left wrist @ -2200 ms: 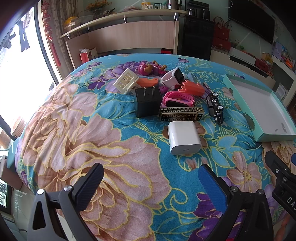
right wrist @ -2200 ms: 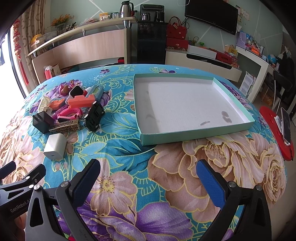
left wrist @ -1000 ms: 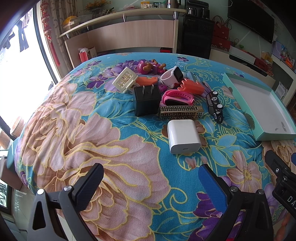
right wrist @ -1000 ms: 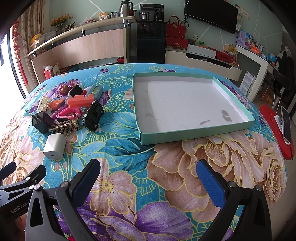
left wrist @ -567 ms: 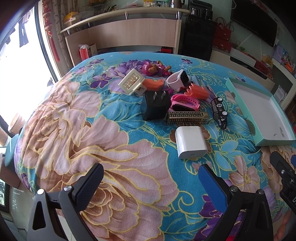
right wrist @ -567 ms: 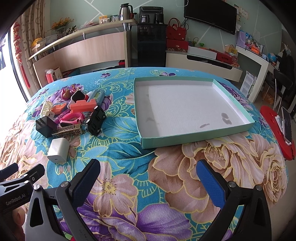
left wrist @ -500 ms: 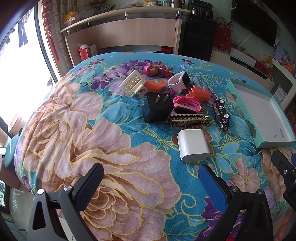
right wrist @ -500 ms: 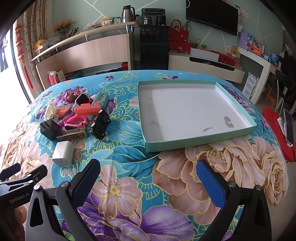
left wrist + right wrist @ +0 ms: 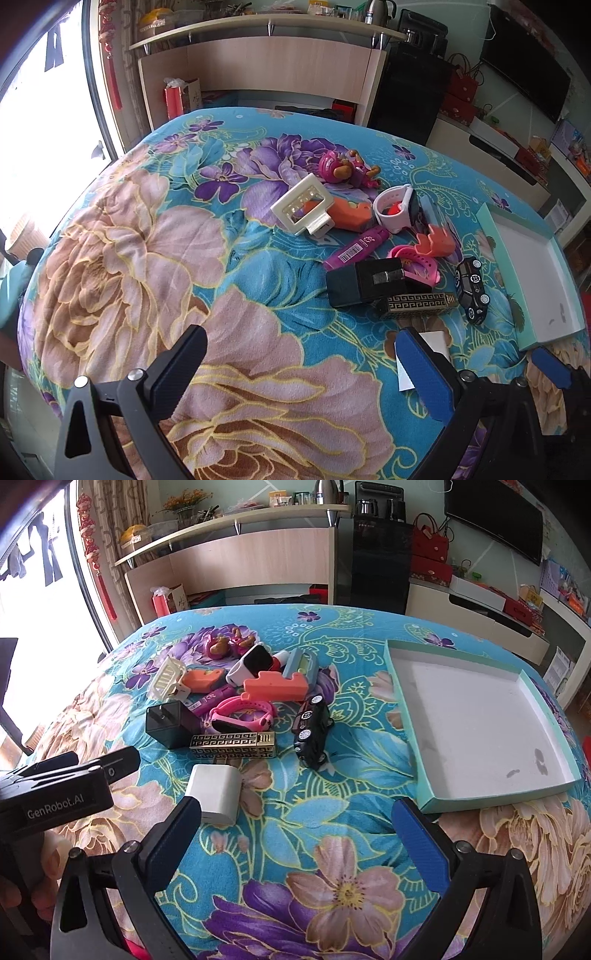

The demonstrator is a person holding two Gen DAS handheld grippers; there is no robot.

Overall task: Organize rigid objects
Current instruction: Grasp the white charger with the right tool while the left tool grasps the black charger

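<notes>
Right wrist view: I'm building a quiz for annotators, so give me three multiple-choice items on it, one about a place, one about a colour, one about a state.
1. Where does the toy car lie?
A. inside the tray
B. on the blanket between the clutter and the tray
C. on the shelf

2. What colour is the charger nearest the right gripper?
A. white
B. black
C. orange

3. What is the state of the tray?
A. full
B. lidded
C. holding no objects

Answers: 1 B, the car sits on the blanket left of the tray's rim. 2 A, the cube by the gripper's left fingertip is white. 3 C, only a stained white floor shows.
</notes>
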